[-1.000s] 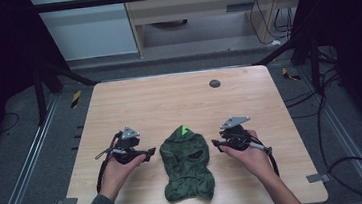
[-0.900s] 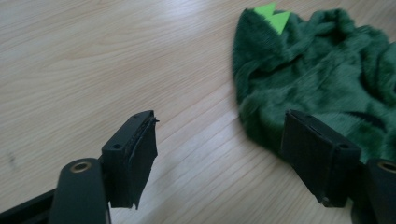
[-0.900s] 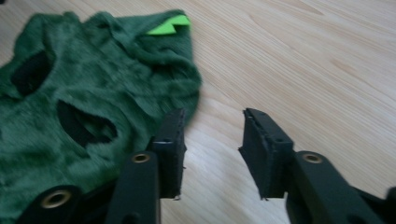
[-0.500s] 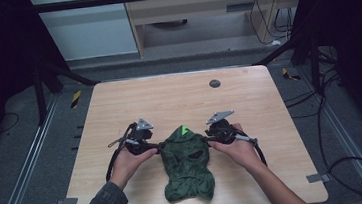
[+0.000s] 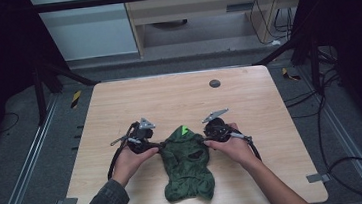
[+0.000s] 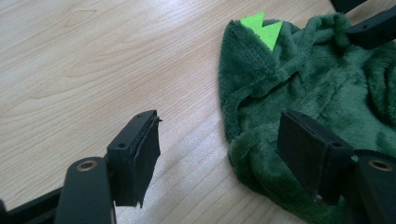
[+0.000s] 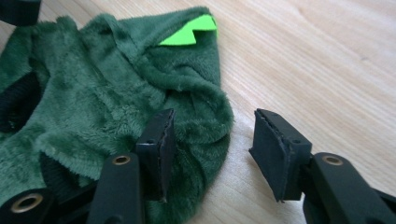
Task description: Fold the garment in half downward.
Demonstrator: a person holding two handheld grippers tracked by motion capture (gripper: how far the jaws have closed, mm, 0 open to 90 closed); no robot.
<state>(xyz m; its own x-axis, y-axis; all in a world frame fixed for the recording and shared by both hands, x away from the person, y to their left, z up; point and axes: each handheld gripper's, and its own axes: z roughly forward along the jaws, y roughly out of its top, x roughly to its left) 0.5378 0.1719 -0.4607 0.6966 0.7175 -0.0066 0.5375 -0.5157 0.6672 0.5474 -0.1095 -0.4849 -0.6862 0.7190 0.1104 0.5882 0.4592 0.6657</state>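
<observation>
Two grippers meet at a dark green plush garment (image 5: 187,164) in the lower middle of the high view, one on each side of its upper part. The left gripper (image 5: 159,145) comes in from the left, with the person's left hand (image 5: 130,159) around its body. In the left gripper view its jaws stand apart: one hangs over bare wood at the lower left of that frame, the other lies over the fuzzy edge of the garment at the lower right, and nothing is pinched between them.

The right gripper (image 5: 206,139) comes in from the right, held by the right hand (image 5: 231,147). Its jaws have just been opening. In the right gripper view they stand apart, the left one resting on the plush at the lower middle of the frame and the right one over bare table; the rolled edge of the fabric lies partly in the gap, with no pad pressing on it.

A bright green zigzag patch (image 5: 185,129) sits at the garment's top edge, and a dark opening (image 5: 194,155) shows near its middle. Below the grippers the cloth runs down to a crumpled hem close to the table's near edge.

Beyond, the wooden table (image 5: 179,102) carries a small dark round disc (image 5: 214,83) at the upper right, well apart from the garment.
</observation>
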